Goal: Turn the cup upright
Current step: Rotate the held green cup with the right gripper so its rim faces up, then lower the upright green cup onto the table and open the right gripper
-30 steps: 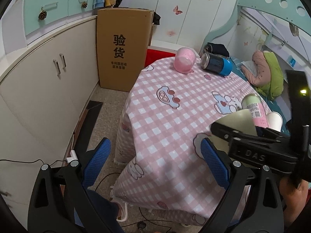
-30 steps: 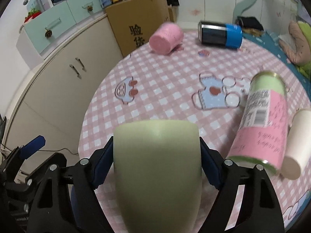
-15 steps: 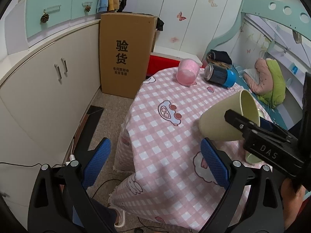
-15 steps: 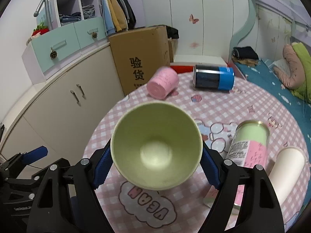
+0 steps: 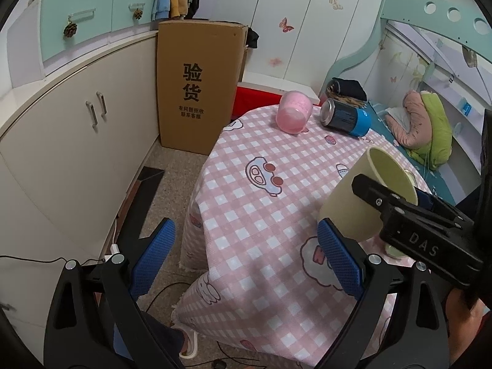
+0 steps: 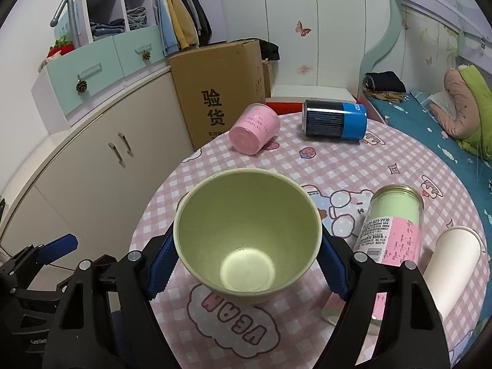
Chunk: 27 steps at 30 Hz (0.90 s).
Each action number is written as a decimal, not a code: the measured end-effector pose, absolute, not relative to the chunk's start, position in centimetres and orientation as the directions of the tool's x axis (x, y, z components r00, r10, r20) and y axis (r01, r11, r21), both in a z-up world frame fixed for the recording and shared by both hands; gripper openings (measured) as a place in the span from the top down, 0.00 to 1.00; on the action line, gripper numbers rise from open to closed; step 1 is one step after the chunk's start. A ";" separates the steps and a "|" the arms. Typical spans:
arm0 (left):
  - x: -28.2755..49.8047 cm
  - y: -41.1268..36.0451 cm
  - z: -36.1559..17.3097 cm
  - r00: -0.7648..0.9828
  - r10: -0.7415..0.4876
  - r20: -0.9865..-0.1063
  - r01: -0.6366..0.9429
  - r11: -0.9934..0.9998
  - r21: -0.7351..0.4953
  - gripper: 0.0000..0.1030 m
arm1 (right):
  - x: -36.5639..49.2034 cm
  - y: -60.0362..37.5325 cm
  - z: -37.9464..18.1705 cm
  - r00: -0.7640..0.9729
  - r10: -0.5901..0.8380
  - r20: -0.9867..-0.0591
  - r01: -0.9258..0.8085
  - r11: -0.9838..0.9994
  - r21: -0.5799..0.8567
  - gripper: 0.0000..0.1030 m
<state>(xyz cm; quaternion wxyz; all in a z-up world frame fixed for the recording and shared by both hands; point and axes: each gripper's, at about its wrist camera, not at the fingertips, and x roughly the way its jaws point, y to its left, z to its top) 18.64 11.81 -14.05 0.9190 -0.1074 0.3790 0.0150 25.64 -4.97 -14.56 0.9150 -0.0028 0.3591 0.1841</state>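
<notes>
My right gripper is shut on a pale green cup, mouth tilted up toward the camera, held just above the pink checked tablecloth. The same cup shows in the left wrist view, tilted, with the right gripper's black body around it. My left gripper is open and empty, off the table's near left edge, above the floor.
On the table lie a pink cup, a black and blue can, a green and pink jar and a white cup, all on their sides. A cardboard box and cabinets stand left.
The right gripper has turned the green cup from mouth-down to mouth-up and lowered it toward the cloth. The left gripper has barely moved.
</notes>
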 end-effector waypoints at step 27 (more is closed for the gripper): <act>7.9 5.5 -5.1 0.868 -0.048 -0.493 -0.008 0.994 -0.109 0.09 | 8.3 -13.0 -5.0 0.877 0.278 -0.391 -0.266 0.960 0.085 0.07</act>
